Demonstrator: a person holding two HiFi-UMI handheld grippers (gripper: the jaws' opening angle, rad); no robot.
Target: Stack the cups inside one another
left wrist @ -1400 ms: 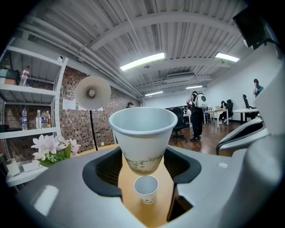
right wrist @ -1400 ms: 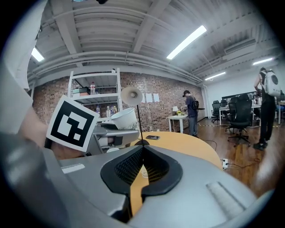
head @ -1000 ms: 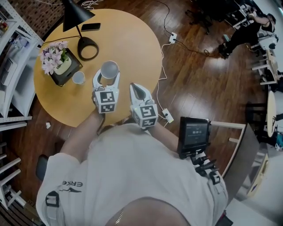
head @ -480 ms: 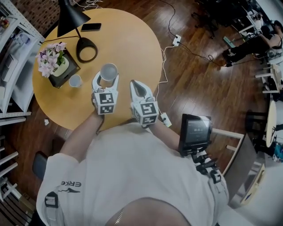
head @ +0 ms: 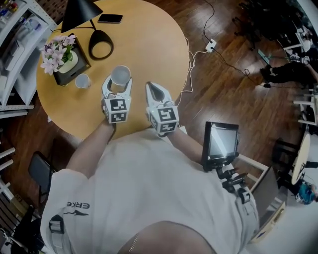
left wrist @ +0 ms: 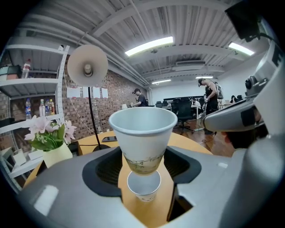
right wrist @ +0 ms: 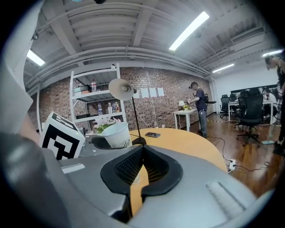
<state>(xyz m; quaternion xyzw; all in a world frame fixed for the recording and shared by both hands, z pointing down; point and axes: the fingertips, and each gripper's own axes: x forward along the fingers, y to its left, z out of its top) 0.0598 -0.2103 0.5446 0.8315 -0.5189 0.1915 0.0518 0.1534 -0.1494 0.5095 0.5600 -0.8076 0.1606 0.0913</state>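
Held cup (left wrist: 143, 133) is hiding far rim of table cup (left wrist: 143, 191); in head view, lamp (head: 79, 15) is getting cut off up top.

On the table (head: 154, 49) the phone (head: 110, 19) lies farthest, the lamp (head: 101, 44) nearer, the flowers (head: 60, 52) left of the lamp, and the small cup (head: 82, 81) just nearer than the flowers, left of the big cup (head: 120, 76) in the left gripper (head: 118, 83).

Black desk lamp (head: 79, 12), phone (head: 110, 19), potted flowers (head: 58, 49), round wooden table (head: 154, 49)
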